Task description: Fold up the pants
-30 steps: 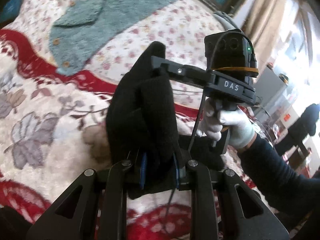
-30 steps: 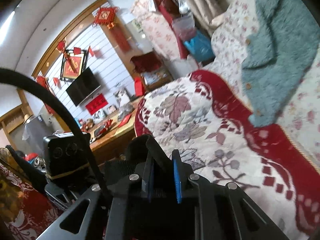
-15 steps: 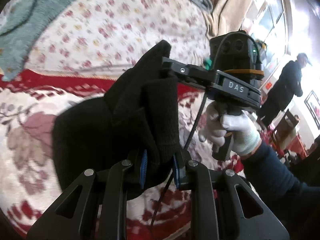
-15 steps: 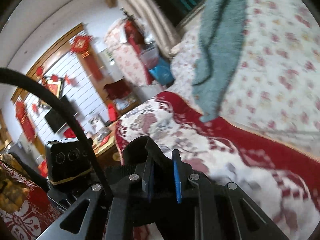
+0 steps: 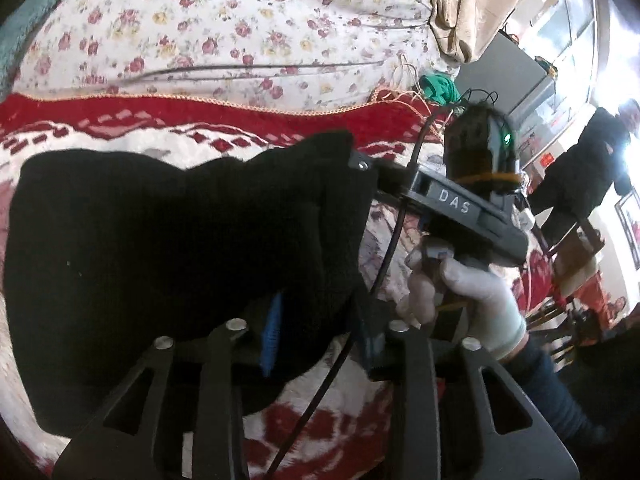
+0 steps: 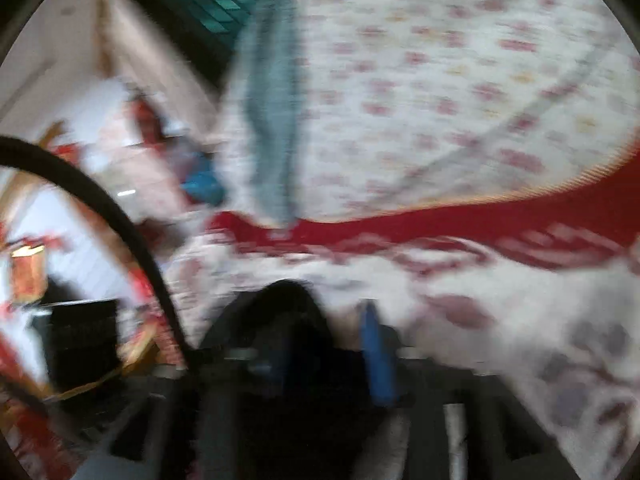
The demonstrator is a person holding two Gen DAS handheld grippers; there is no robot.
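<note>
Both wrist views, mid-fold. My left gripper (image 5: 320, 322) is clamped on a thick bunch of the black pants (image 5: 168, 248), blue pads pressed into the cloth; in the left view my right gripper (image 5: 362, 166) bites the upper edge of the same garment, its white-gloved hand (image 5: 464, 300) on the handle below. A second ago the pants hung between the two tools as a narrow upright bundle; now the cloth has spread leftward into a broad dark panel lying low over the red-and-white blanket (image 5: 224, 120), and the teal cardigan (image 6: 272, 120) has slid almost out of the left view, so both tools have swung to the right along the bed. I read this as the carried edge being laid over, with the fold close to landing. The right view is heavily motion-blurred: dark cloth sits between its blue pads (image 6: 376, 356) and the jaws look narrow on it, probably holding, as the left view confirms. Open room lies on the blanket ahead and on the floral sheet (image 5: 224, 20) beyond the red border. The limits are the cardigan at far left, the black cable (image 5: 394, 236) hanging between the tools, and the bed's right edge, where a bystander (image 5: 580, 168) stands well apart.
</note>
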